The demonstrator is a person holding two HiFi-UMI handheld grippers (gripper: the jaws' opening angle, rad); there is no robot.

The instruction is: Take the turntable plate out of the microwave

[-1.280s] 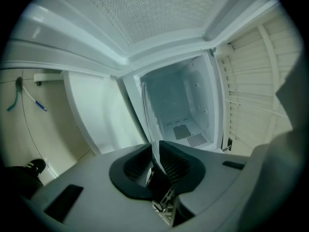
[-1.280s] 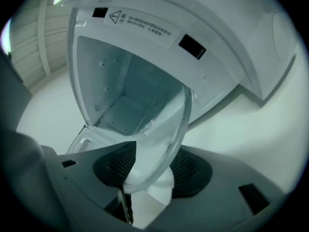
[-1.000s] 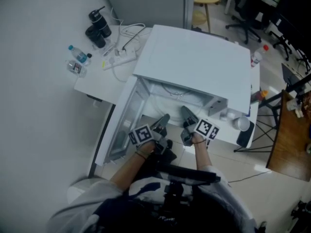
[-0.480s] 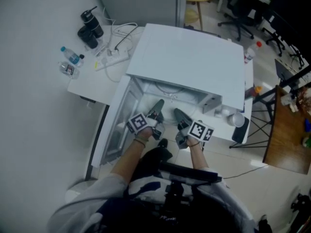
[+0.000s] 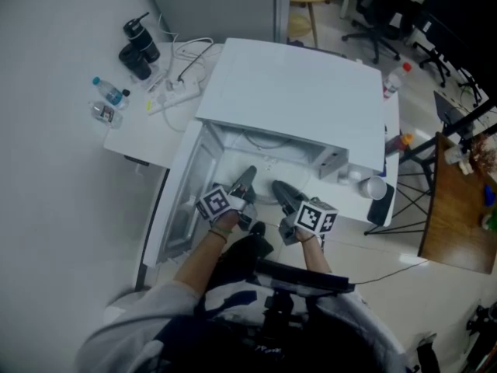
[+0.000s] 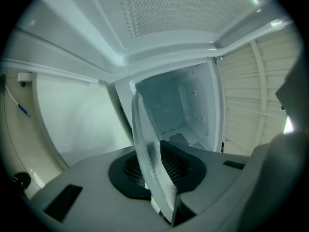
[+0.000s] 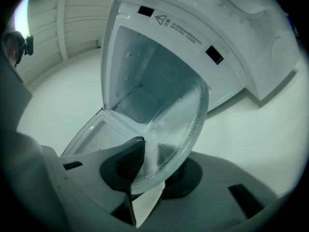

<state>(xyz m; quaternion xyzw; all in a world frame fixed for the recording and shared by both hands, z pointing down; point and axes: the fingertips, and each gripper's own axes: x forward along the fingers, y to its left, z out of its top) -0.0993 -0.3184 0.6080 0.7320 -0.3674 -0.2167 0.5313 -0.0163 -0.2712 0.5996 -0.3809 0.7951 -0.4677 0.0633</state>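
White worktop (image 5: 151, 134), set against a grey wall.

- Microwave (image 5: 295, 92): white, sits mid-worktop, straight ahead of both hand-held grippers; door swung open, outboard of the left hand-held gripper (image 5: 248, 175).
- Far ahead-left of that gripper: black flask (image 5: 133, 31), dark cup (image 5: 134, 59) just beside it.
- Nearer, still well left: clear water bottle (image 5: 109, 92), small clear container (image 5: 102, 113).
- Between these and the microwave: white power strip (image 5: 175, 95), cables (image 5: 190, 53) trailing.
- Just right of the right hand-held gripper (image 5: 278, 186): white cup (image 5: 374, 186), black object (image 5: 380, 207) at the worktop's near edge.
- Far ahead-right: red-capped bottle (image 5: 393, 81).
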